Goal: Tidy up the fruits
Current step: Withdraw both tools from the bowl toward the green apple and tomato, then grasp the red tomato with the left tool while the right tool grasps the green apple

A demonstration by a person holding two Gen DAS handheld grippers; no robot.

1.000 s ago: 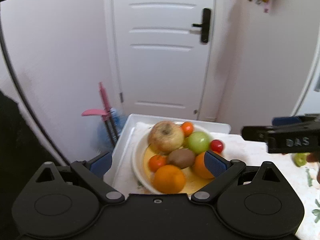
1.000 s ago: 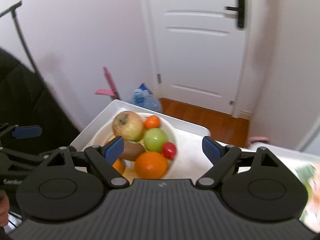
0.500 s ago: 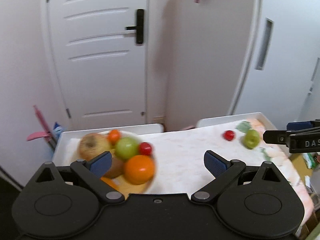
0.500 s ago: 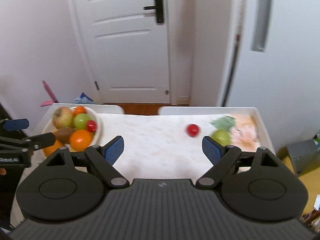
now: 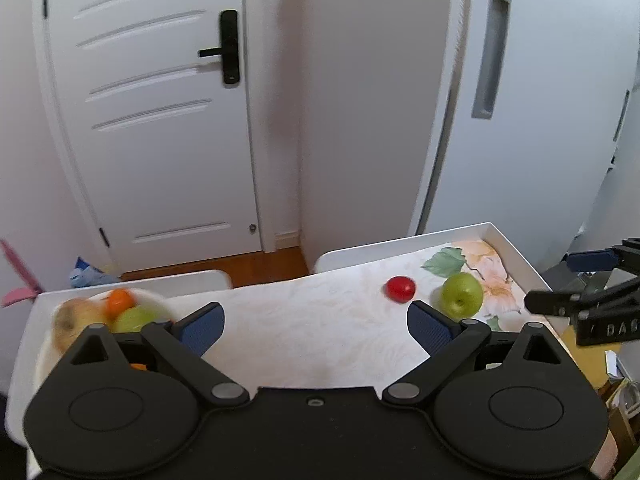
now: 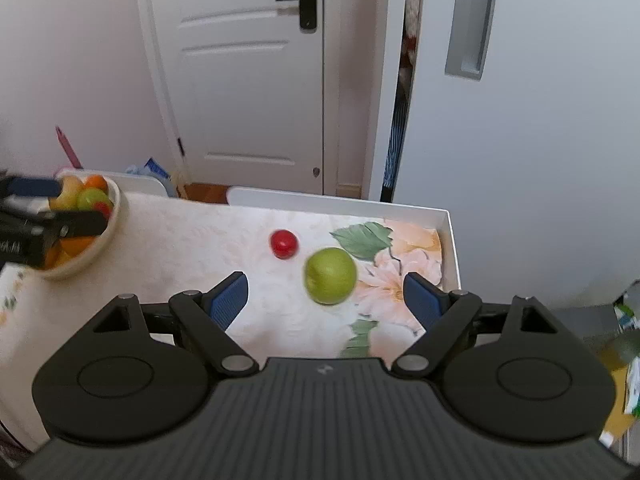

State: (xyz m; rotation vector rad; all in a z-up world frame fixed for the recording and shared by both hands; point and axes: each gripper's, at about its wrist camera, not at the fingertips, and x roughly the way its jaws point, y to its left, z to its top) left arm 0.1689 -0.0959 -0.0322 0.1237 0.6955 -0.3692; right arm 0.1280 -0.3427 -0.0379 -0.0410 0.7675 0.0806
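Note:
A green apple (image 6: pixel 330 275) and a small red fruit (image 6: pixel 283 243) lie loose on the flowered cloth at the table's right end. My right gripper (image 6: pixel 326 301) is open, and the apple sits just beyond the gap between its fingers. In the left wrist view the same green apple (image 5: pixel 462 300) and red fruit (image 5: pixel 400 288) lie ahead to the right. My left gripper (image 5: pixel 316 326) is open and empty over the middle of the table. A cream bowl (image 6: pixel 105 232) heaped with several fruits stands at the left end, partly behind the left gripper's fingers.
The white table rim (image 6: pixel 451 240) rises close behind the apple on the right. A white door (image 5: pixel 160 112) and a grey sliding door (image 6: pixel 520 120) stand behind. The right gripper (image 5: pixel 588 304) shows at the left wrist view's right edge.
Both grippers have swung from the fruit bowl at the left toward the right end of the table. The green apple and red fruit now lie close ahead. Both stayed open.

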